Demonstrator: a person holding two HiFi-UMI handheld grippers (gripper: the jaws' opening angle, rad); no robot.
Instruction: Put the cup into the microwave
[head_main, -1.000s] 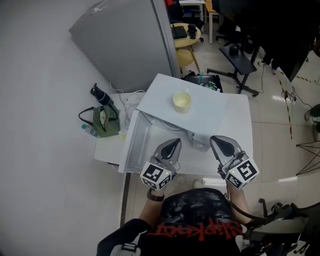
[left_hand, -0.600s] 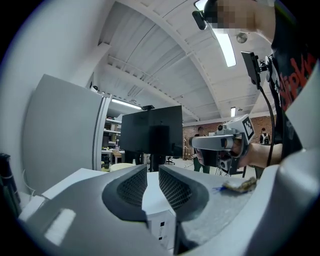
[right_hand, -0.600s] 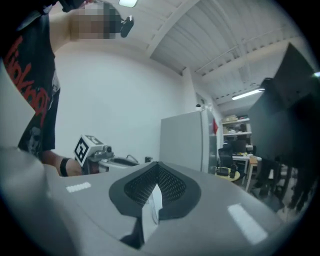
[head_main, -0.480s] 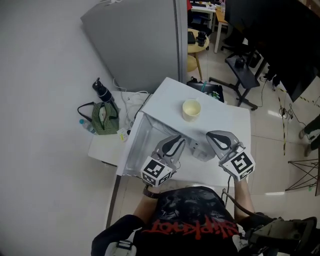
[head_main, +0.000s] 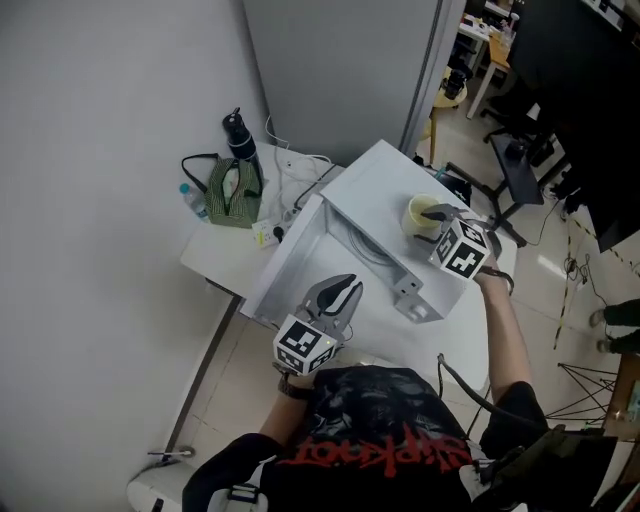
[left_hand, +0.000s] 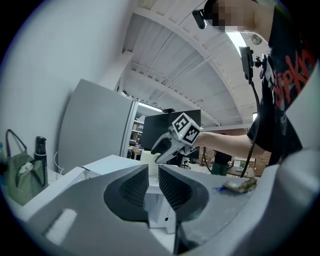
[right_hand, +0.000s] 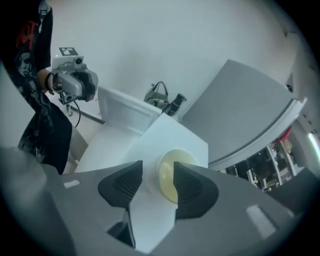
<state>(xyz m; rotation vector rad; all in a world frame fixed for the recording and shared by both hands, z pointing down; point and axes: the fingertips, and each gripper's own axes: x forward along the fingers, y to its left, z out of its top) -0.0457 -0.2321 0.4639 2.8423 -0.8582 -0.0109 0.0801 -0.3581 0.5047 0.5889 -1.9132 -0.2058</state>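
- The cup (head_main: 418, 217) stands upright on top of the microwave (head_main: 372, 185), mouth up, long axis vertical.
- The right gripper (head_main: 431, 211) tilts down over it, jaws opening astride its wall, probably to pinch the rim.
- The left gripper (head_main: 346, 291), jaws slightly apart and empty, waits by the open door (head_main: 285, 275).

Left hand-held gripper (left_hand: 153, 170), jaws narrowly apart, before the white microwave (left_hand: 107, 165); right hand-held gripper (left_hand: 160, 151) beyond.
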